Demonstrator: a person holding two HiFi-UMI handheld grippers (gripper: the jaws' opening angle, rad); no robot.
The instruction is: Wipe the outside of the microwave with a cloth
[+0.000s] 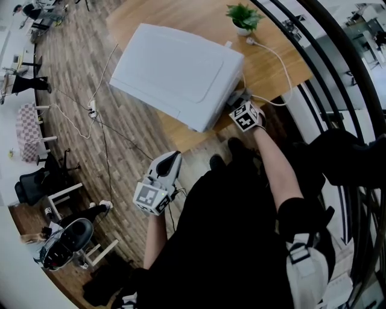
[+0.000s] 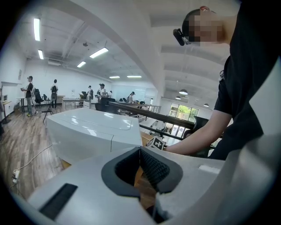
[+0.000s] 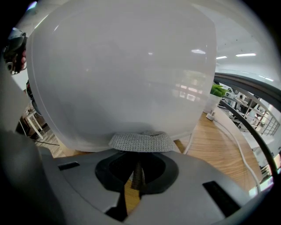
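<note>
The white microwave (image 1: 175, 72) stands on a wooden table (image 1: 286, 69); its smooth side wall (image 3: 118, 74) fills the right gripper view. My right gripper (image 1: 238, 104) is at the microwave's near right side, shut on a grey woven cloth (image 3: 140, 141) whose folded edge lies against that wall. In that view the jaws (image 3: 138, 169) pinch the cloth's lower part. My left gripper (image 1: 172, 158) hangs off the table's near edge, low beside my body, well apart from the microwave (image 2: 88, 132). Its jaws (image 2: 140, 151) are shut with nothing between them.
A small potted plant (image 1: 244, 17) and a white cable (image 1: 274, 57) sit on the table behind the microwave. A dark railing (image 1: 329, 69) runs along the right. Cables and a power strip (image 1: 91, 110) lie on the wood floor at left, with chairs (image 1: 42, 178) beyond.
</note>
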